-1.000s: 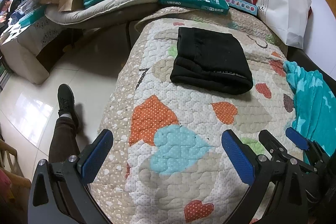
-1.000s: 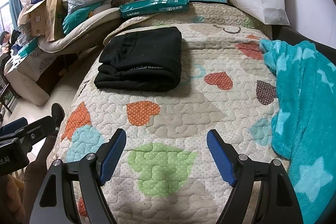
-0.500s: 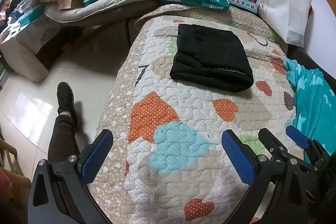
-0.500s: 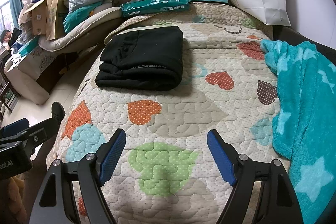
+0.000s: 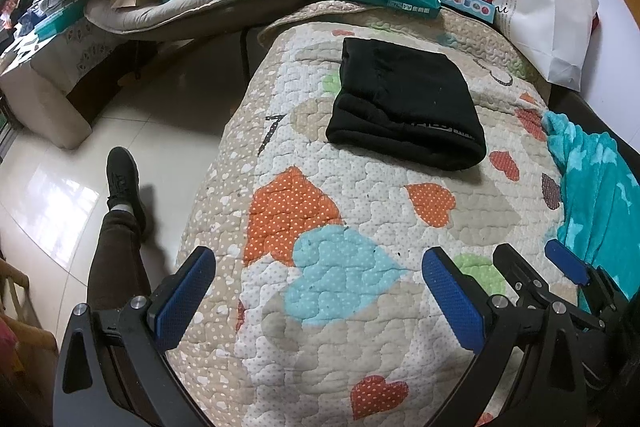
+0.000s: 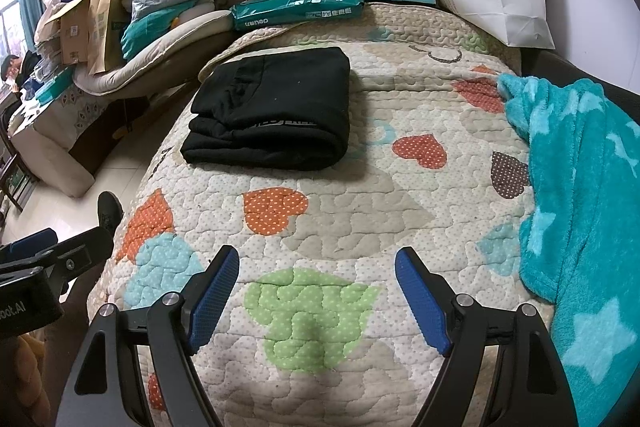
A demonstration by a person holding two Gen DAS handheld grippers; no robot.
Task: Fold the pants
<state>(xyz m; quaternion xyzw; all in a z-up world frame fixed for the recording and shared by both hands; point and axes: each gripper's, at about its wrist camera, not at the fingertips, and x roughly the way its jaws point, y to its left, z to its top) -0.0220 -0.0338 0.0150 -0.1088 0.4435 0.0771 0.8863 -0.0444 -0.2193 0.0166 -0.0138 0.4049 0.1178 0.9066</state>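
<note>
From the left wrist view, the pants (image 5: 404,111) lie folded in a thick black bundle on the quilt (image 5: 360,219), well beyond the left gripper (image 5: 320,301), which gapes wide and empty. They look soft, limp, fairly light; best pinched at the rolled near edge.

In the right wrist view, the right gripper (image 6: 316,301) is likewise spread and empty, the pants (image 6: 272,115) far ahead, leftward.

Quilted heart-print bed (image 5: 360,307) carries folded black pants (image 5: 404,107) and teal blanket (image 6: 580,187).

One folded pair of black pants (image 5: 404,107), one quilt (image 5: 360,227), one teal blanket (image 6: 580,187), two open hand-held grippers (image 5: 320,291) (image 6: 316,291).
</note>
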